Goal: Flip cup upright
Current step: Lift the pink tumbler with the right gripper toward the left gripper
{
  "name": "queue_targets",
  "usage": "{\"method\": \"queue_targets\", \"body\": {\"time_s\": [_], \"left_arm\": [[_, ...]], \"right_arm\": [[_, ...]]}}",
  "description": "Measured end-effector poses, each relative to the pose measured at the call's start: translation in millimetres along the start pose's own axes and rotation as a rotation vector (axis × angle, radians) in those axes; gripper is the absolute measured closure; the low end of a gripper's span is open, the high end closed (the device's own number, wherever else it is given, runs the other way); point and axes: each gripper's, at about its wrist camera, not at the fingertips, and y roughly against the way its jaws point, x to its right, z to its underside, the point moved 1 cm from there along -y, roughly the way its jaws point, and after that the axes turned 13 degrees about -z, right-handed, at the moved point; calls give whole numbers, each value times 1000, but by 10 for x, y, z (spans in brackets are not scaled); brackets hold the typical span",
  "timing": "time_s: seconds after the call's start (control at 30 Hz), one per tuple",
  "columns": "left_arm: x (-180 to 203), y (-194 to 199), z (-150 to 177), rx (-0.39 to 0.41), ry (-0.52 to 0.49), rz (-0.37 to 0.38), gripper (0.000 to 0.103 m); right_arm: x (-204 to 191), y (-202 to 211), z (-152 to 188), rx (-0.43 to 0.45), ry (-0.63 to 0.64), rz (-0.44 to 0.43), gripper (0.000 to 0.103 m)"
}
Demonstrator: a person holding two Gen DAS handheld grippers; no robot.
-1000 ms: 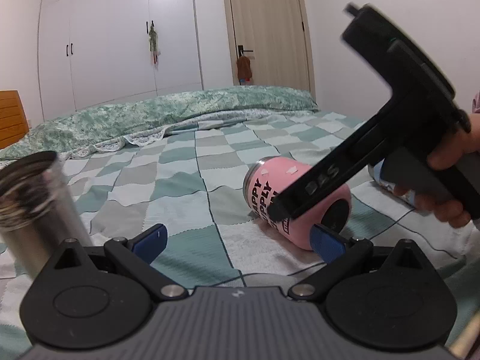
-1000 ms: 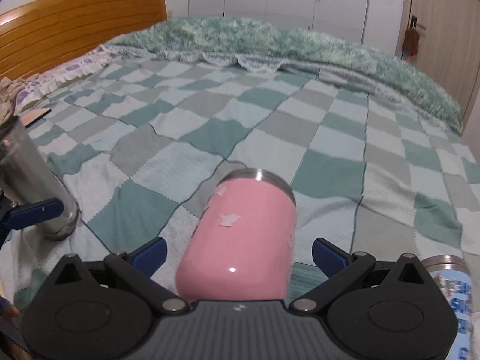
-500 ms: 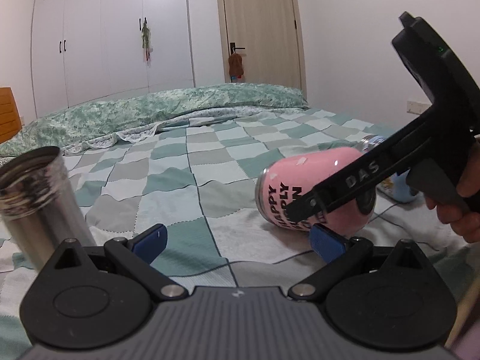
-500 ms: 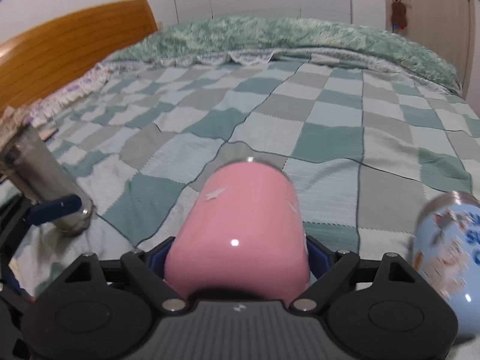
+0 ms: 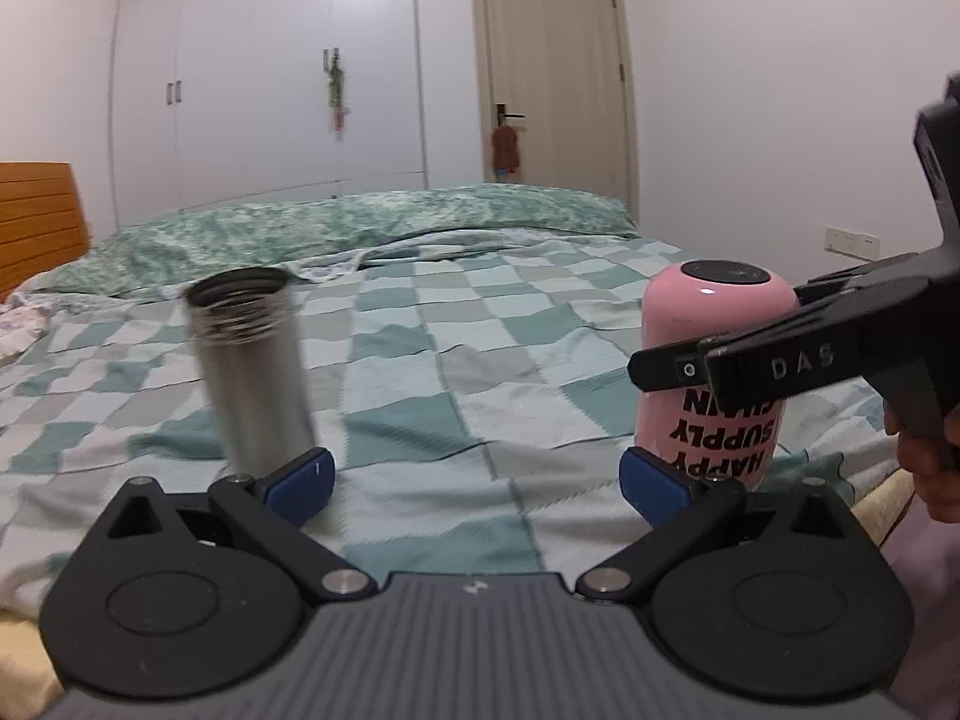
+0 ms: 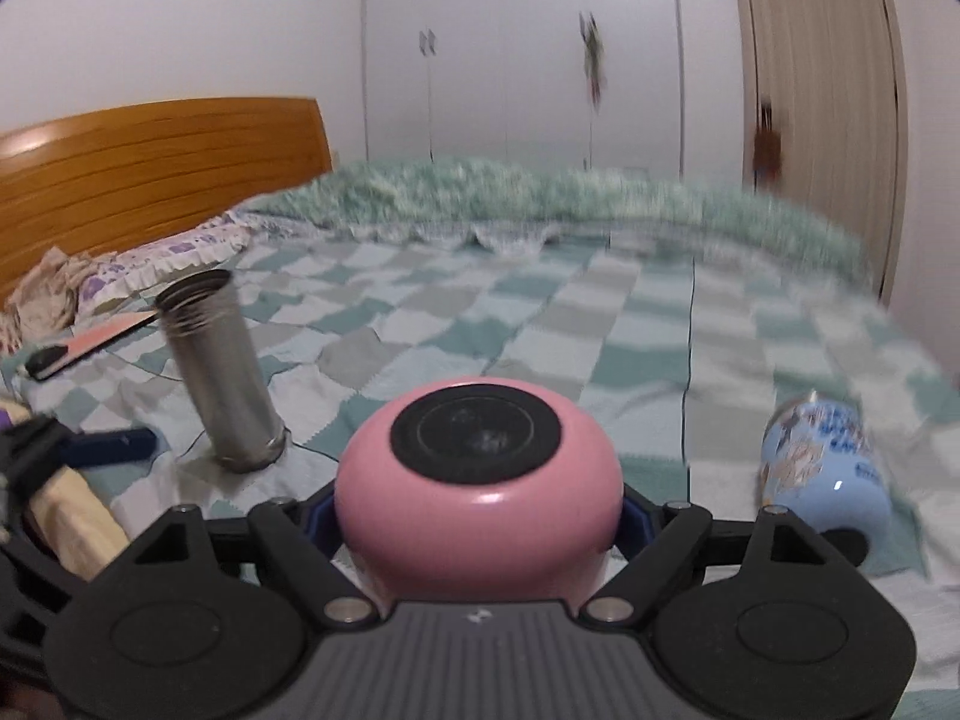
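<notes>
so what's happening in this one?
A person works two handheld grippers over a bed. The right gripper is clamped on the pink cup and holds it vertical but inverted: black base on top, lettering upside down, so the wrong end is up. The left gripper is open and holds nothing. A steel tumbler stands upright with its mouth up; a blue cup lies on its side.
</notes>
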Motion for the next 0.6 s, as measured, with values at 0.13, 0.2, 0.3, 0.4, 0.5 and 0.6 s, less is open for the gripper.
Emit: {"method": "queue_targets", "body": {"time_s": [0.13,0.2,0.3,0.4,0.5,0.6], "left_arm": [[-138,174,25,4,16,-44,0],[-204,249,44,9,29,-66,0],[-277,331,74,13,49,-89,0],[-346,413,110,15,58,-106,0],[-406,473,138,10,64,-122,0],[-439,506,150,2,71,-135,0]], "right_arm": [[-290,-17,23,65,173,74,20],[-380,-90,-4,88,271,123,20],[-469,-296,4,108,426,202,20],[-520,-441,152,42,467,182,20],[-643,-381,394,38,522,150,19],[-715,-202,515,35,556,101,19]]}}
